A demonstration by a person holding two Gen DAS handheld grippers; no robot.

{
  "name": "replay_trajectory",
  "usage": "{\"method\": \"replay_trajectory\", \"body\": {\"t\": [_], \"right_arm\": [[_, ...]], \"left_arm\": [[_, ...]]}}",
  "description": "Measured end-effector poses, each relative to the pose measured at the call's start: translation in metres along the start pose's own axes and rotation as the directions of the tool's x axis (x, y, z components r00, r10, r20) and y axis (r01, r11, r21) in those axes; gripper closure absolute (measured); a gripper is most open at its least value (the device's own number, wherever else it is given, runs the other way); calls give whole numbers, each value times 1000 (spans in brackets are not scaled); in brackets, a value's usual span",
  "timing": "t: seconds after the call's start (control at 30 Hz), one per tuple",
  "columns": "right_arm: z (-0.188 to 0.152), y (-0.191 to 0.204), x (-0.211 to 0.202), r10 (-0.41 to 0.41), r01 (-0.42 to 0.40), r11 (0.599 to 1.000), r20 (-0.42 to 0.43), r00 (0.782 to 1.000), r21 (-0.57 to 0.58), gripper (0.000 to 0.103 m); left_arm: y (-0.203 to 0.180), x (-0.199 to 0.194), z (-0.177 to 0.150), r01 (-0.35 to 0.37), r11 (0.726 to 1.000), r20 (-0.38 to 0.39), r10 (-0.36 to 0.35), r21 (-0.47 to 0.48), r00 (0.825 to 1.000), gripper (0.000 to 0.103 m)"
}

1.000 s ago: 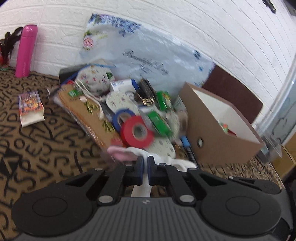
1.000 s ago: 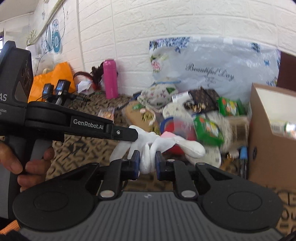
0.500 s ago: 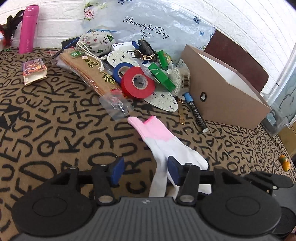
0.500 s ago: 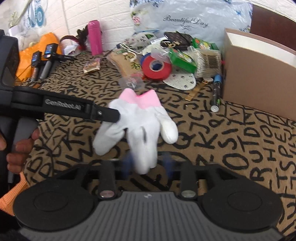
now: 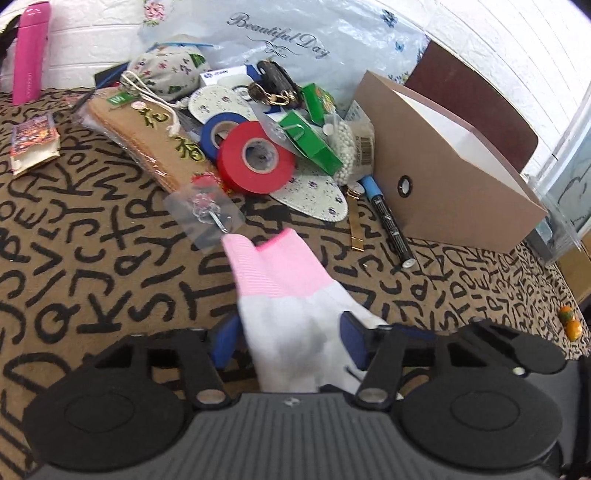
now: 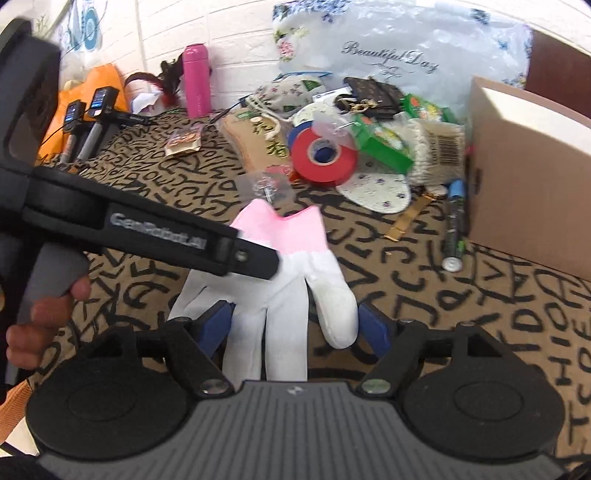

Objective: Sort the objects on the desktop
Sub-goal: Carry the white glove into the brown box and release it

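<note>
A: Surface?
B: Bench (image 5: 92, 258) under a tan cloth with black letters; white brick wall (image 6: 236, 26) behind. Glove (image 5: 291, 306) flat on the cloth, clutter and box (image 5: 443, 192) beyond.
A: Tongs?
B: Left tongs (image 5: 288, 338) and right tongs (image 6: 295, 325) both spread wide, gripping nothing, astride the glove.

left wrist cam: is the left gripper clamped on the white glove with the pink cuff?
No: left gripper is open, blue pads apart either side of the white glove with pink cuff.

Both wrist views sit low over the table (image 5: 92, 258), close, facing the wall. Shared: glove (image 5: 291, 314) (image 6: 280, 266) bottom centre, red tape (image 5: 256, 162) (image 6: 323, 157) mid-frame, box (image 5: 443, 177) (image 6: 524, 177) right. Right view also shows left tongs (image 6: 258, 258) entering from left.
</note>
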State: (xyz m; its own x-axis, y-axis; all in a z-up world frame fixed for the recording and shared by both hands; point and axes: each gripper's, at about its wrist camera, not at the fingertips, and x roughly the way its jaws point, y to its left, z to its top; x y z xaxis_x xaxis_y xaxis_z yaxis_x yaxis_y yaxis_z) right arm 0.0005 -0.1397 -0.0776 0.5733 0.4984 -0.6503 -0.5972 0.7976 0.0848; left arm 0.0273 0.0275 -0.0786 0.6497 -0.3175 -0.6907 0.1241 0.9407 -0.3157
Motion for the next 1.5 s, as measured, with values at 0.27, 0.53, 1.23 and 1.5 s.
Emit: {"method": "replay_trajectory", "body": {"t": [0.27, 0.53, 1.23, 1.5], "right_arm": [[0, -7, -2, 52, -52, 996, -1, 999, 74, 78], [19, -23, -39, 13, -23, 997, 132, 991, 77, 82], [116, -177, -104, -265, 180, 955, 411, 872, 234, 82], [134, -240, -64, -293, 195, 939, 360, 886, 284, 82]], "left_arm": [[-15, -4, 2, 34, 999, 7, -34, 20, 999, 98], [-55, -28, 36, 115, 988, 122, -127, 99, 984, 98], [-151, 30, 186, 296, 940, 173, -324, 167, 930, 98], [-153, 89, 218, 293, 943, 130, -314, 159, 940, 98]]}}
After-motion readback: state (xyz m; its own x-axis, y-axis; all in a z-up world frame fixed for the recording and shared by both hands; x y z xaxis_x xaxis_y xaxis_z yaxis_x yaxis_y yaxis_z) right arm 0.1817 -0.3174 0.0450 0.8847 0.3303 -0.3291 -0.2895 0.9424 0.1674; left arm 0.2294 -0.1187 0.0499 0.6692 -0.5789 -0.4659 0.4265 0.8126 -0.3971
